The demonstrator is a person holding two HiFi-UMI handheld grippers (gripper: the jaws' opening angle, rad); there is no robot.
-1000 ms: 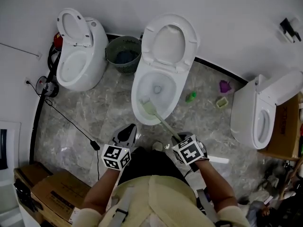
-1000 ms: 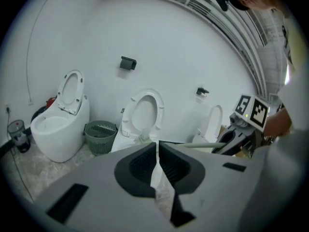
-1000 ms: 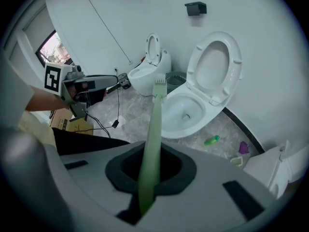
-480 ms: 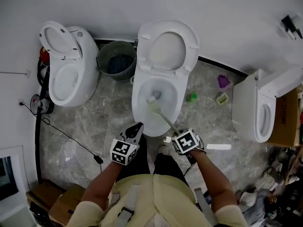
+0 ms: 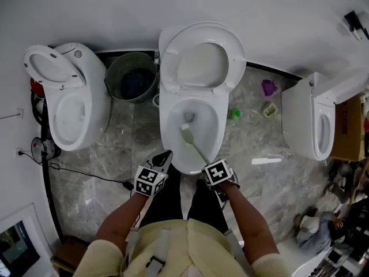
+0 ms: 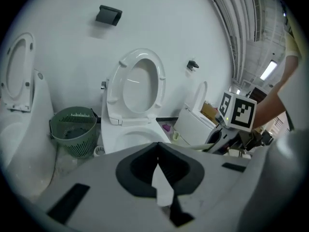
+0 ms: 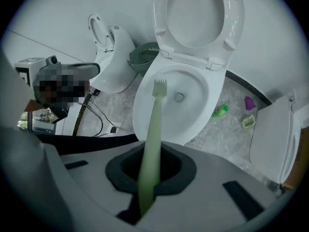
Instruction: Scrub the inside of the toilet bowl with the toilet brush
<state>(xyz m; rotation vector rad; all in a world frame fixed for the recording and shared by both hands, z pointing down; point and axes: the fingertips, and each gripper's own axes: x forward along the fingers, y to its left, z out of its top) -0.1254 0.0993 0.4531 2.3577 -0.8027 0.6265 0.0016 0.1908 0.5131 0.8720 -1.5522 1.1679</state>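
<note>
The middle toilet (image 5: pixel 173 100) stands with lid and seat up, its bowl (image 7: pixel 193 105) open below me. A pale green toilet brush (image 5: pixel 193 143) reaches from my right gripper (image 5: pixel 206 166) into the bowl, with its head (image 7: pixel 160 87) over the inner wall near the drain. The right gripper (image 7: pixel 149 178) is shut on the brush handle (image 7: pixel 152 139). My left gripper (image 5: pixel 165 156) hangs at the bowl's front rim, left of the brush. In its own view the left gripper (image 6: pixel 158 151) is shut with nothing in it.
A green waste basket (image 5: pixel 131 77) stands left of the toilet, with a second toilet (image 5: pixel 63 105) beyond it and a third (image 5: pixel 314 123) on the right. A green bottle (image 5: pixel 233 114), a purple item (image 5: pixel 268 88) and a cable (image 5: pixel 86 175) lie on the marble floor.
The brush head has swept from the bowl's front-left wall toward the middle. Both grippers have come closer to the bowl's front rim, and the head view has shifted.
</note>
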